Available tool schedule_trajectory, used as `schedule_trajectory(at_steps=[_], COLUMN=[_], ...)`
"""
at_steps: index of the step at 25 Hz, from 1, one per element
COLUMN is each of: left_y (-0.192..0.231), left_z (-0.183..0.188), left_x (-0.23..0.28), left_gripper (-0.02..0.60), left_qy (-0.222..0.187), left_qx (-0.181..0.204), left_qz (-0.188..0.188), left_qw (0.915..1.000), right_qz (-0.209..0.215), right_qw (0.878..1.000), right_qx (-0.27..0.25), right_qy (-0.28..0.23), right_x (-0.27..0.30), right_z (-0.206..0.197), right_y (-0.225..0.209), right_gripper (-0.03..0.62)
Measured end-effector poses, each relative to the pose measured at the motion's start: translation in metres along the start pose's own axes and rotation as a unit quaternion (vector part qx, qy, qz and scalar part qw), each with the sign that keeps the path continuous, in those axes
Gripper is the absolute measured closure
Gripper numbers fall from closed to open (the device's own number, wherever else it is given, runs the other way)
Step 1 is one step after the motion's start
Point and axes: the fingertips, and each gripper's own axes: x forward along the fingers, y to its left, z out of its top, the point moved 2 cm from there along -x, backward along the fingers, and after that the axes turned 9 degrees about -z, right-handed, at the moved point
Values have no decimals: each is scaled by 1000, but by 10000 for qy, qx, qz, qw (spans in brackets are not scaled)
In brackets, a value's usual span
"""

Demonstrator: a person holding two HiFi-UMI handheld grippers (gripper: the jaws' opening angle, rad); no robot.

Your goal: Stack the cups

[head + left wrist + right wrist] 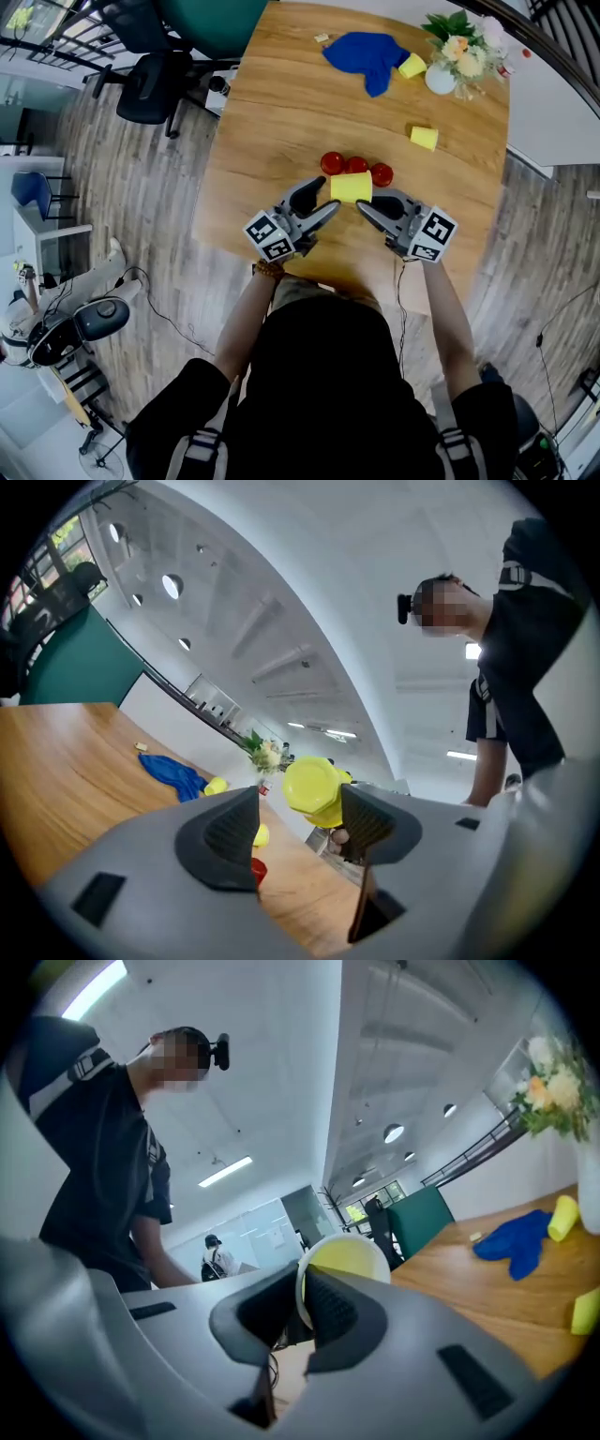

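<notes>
A yellow cup (352,187) lies on its side in the air above the table's near edge. My right gripper (362,207) is shut on its rim; in the right gripper view the rim (305,1279) is pinched between the pads, and the cup's open mouth (349,1256) shows behind them. My left gripper (323,202) faces it from the left and is open. In the left gripper view the cup's closed base (312,787) shows just beyond the spread jaws, and no pad presses on it. Three red cups (356,166) stand in a row behind it.
Another yellow cup (424,138) lies at mid-right of the wooden table (272,122). A third yellow cup (412,66) lies beside a blue cloth (367,54). A vase of flowers (455,52) stands at the far right corner. Office chairs (150,84) stand to the left.
</notes>
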Motion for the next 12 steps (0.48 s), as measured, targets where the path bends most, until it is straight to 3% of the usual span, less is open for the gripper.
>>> schedule_trajectory(at_steps=[7, 10, 12], left_y=[-14, -19, -19], left_z=[2, 1, 0], left_x=[7, 12, 12], left_gripper=[305, 305, 311], left_qy=[-448, -397, -340], left_qx=[-552, -574, -519], left_qz=[-548, -689, -623], left_qw=[9960, 9952, 9961], right_qz=[445, 633, 532], right_qw=[9980, 9965, 9967], right_qx=[434, 550, 610], right_qy=[-135, -33, -52], right_x=[-4, -1, 0], right_z=[-2, -9, -13], right_y=[7, 14, 14], right_gripper=[565, 565, 562])
